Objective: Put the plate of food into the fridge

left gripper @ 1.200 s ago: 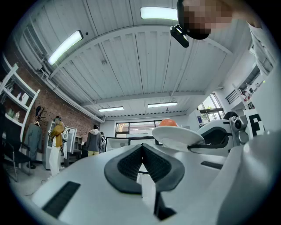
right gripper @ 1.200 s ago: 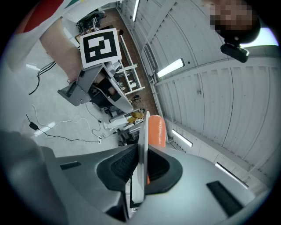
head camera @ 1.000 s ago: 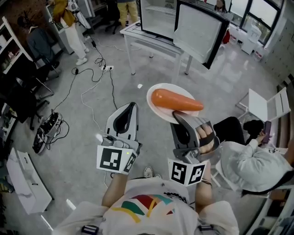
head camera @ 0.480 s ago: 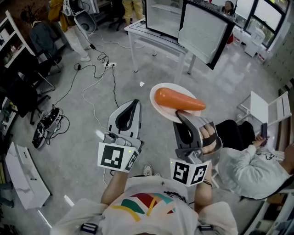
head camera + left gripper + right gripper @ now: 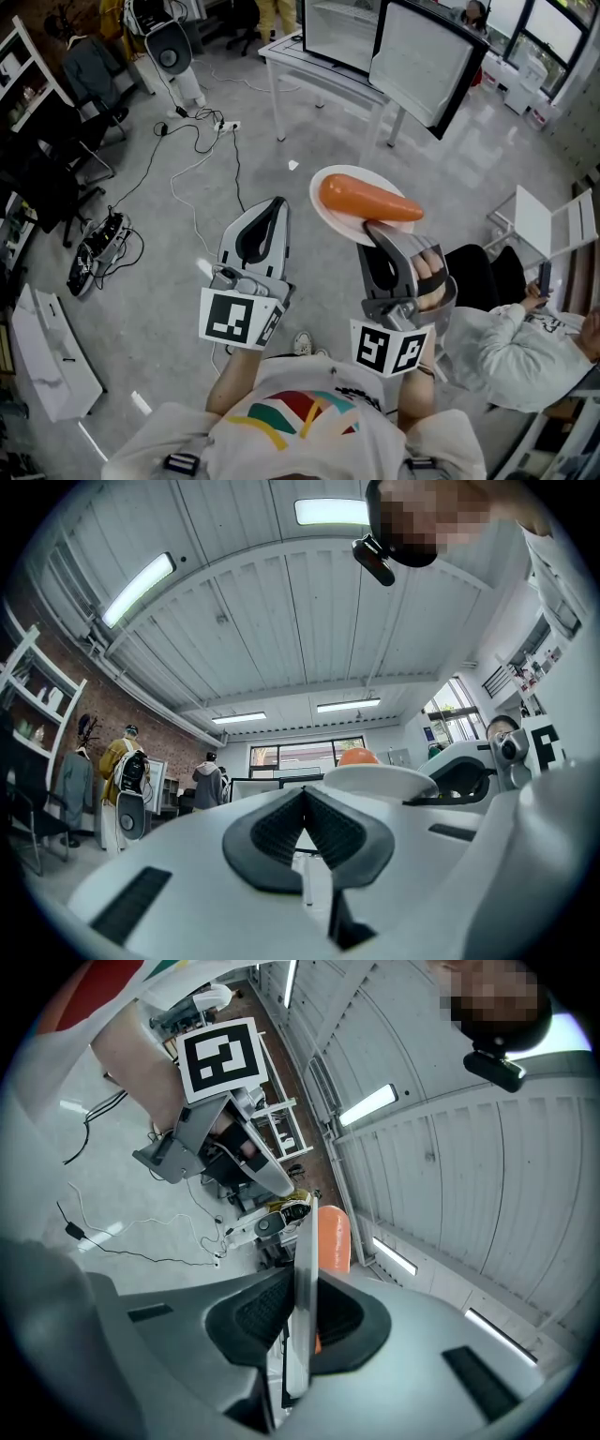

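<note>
Right gripper (image 5: 302,1312) is pinching the plate (image 5: 330,223) by its near rim, ribbed dark pads either side of the thin white edge. The jaws have just eased open a touch, but the rim sits between them, gripped. Plate is round, white, smooth and shallow, held about level in mid-air ahead of the person, over the floor (image 5: 159,281). One carrot (image 5: 366,199) lies on it: smooth, orange, tapered, thick end to the left in the head view, tip to the right, overhanging the rim. Left gripper (image 5: 303,822) is empty, ribbed pads pressed together in a V with nothing between. It hovers beside the plate on its left, not touching it. Fridge (image 5: 333,33) is boxy and pale inside, with a dark-framed flat door (image 5: 417,56) swung open. It stands on a white thin-legged table (image 5: 309,75), well beyond the plate. Floor is glossy grey concrete, with black and white cables (image 5: 192,150) strewn on the left.
</note>
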`<state>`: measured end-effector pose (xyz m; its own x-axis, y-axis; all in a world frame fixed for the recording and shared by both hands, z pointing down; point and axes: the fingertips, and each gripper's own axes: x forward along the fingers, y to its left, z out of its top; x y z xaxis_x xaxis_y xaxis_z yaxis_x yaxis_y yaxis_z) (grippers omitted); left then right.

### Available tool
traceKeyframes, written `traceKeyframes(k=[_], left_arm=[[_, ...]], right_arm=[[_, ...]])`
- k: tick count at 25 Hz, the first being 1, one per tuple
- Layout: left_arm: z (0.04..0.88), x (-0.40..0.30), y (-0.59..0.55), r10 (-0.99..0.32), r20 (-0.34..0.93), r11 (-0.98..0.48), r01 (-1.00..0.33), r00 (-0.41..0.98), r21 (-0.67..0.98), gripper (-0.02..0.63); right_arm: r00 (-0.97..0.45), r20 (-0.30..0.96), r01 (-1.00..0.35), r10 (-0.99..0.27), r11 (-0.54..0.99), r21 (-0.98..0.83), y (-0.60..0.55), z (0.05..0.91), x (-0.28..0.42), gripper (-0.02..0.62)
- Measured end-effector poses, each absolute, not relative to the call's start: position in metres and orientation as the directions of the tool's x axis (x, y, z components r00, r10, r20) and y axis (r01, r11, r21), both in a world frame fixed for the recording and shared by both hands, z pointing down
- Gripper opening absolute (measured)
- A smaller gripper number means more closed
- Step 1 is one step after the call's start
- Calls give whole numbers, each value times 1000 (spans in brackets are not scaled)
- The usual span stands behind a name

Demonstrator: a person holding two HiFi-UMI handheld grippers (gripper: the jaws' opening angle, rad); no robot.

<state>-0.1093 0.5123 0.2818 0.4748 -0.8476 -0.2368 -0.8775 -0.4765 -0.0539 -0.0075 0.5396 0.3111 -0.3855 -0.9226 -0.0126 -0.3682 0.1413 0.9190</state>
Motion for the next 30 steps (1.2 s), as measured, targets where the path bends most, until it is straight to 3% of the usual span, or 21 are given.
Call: traceKeyframes(k=[30], left_arm=[[285, -106, 510, -843, -243, -471, -876, 481, -101, 6]], right_arm=[[-376, -5, -349, -927, 137, 927, 538, 315, -5, 40]])
